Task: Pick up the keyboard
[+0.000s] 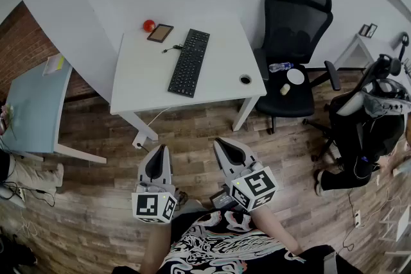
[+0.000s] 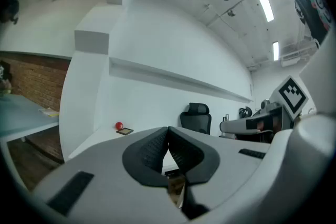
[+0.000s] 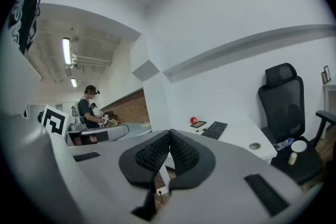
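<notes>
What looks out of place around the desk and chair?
A plastic bottle lies on its side on the seat of the black chair, an odd spot. The keyboard sits slanted across the white desk.

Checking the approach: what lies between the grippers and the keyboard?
Head view: wooden floor, a dangling cable and the white desk front lie between left gripper, right gripper and keyboard.

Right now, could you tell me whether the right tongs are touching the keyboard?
Apart. The head view shows the right tongs over the wooden floor, with a clear stretch of floor between them and the desk holding the keyboard.
</notes>
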`<state>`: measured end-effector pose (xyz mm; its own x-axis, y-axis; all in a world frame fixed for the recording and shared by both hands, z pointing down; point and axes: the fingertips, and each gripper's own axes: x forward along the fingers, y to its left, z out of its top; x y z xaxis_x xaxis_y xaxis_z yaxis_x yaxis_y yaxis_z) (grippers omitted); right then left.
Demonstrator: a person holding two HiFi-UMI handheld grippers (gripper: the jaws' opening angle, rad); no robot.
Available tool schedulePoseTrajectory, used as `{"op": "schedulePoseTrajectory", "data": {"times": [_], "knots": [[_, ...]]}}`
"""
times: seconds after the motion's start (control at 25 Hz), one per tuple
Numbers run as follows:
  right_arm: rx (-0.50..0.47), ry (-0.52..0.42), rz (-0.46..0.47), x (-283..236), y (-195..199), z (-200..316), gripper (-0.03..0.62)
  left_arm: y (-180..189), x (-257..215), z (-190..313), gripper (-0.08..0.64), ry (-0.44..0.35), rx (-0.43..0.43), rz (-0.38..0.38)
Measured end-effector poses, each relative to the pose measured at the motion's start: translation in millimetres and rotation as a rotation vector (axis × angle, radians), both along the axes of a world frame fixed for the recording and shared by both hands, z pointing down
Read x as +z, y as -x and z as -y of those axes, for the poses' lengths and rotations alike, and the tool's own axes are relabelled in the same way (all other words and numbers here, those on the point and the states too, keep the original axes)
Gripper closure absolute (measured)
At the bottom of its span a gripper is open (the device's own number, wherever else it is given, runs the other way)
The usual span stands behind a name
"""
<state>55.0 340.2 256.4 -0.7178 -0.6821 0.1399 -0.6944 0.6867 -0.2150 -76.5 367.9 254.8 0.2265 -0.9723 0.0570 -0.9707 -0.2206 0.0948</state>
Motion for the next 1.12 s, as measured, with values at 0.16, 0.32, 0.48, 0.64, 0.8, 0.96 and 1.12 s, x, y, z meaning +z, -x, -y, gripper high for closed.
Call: {"op": "schedulePoseTrajectory", "data": {"times": [0.16, 0.32, 0.48, 0.64, 0.8, 0.96, 1.12], "knots": [[0.050, 0.004, 0.017, -4.0, 2.4, -17.3, 0.563, 11.5, -10.7, -17.2, 0.541, -0.011, 0.036, -0.019], [0.061, 0.019, 0.021, 1.1, 6.2, -35.3, 0.563, 19.5, -21.5, -33.6, 0.541, -0.023, 0.040, 0.004], [0.041, 0.036, 0.021, 8.4, 9.6, -45.1, 0.563, 17.1, -14.6, -37.7, 0.541, -0.006, 0.036, -0.024], [0.004, 0.005, -0.016, 2.8, 3.8, -41.4, 0.563, 3.5, -15.4, -31.3, 0.541, -0.005, 0.038, -0.026], [0.004, -0.011, -0.012, -1.7, -14.3, -28.7, 0.563, -12.6, -19.7, -16.0, 0.541, -0.010, 0.034, -0.016], [0.021, -0.006, 0.043, -3.5, -38.6, -10.6, 0.563, -30.5, -26.8, 0.0, 0.541, -0.027, 0.026, -0.002], [0.032, 0.011, 0.074, 1.0, -51.4, 7.9, 0.563, -39.7, -21.5, 16.4, 0.541, -0.016, 0.031, 0.007]]}}
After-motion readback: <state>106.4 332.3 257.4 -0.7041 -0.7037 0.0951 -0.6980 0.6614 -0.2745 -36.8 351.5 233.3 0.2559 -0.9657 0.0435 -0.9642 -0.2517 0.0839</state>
